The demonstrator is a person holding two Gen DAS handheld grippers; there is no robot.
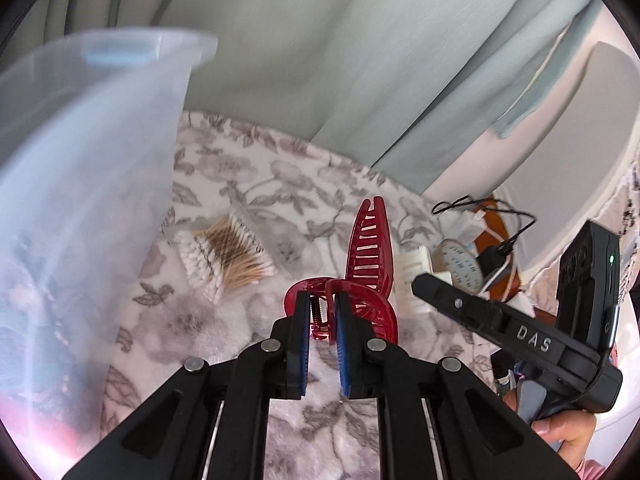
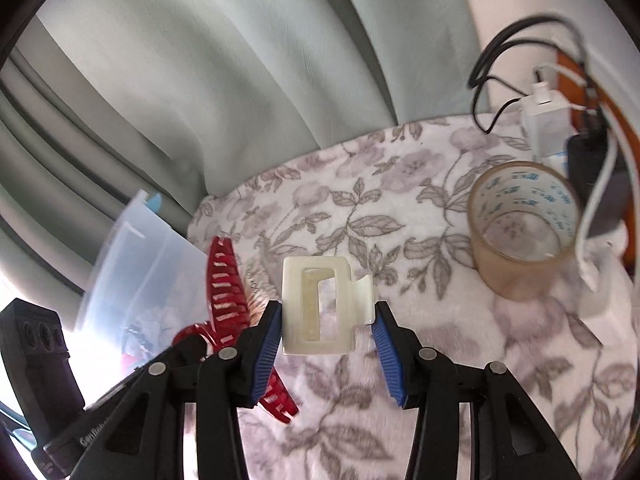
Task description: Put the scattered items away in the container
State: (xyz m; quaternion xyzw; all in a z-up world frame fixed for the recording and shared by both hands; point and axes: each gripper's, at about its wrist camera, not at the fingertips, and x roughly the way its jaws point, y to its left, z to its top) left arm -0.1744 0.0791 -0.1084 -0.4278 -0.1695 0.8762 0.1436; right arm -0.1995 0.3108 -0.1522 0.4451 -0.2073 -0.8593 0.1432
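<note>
Left gripper (image 1: 322, 308) clenched on red hair claw (image 1: 370, 256) right of clear container (image 1: 80, 200), right gripper (image 2: 326, 336) spread wide around white clip (image 2: 320, 304), cotton swabs (image 1: 224, 256) between container and claw

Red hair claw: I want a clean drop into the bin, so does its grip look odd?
Yes. The left gripper pinches the red hair claw only at its hinge end, so the toothed jaws stick up and out, unsupported. The right gripper straddles the white clip, still open.
</note>
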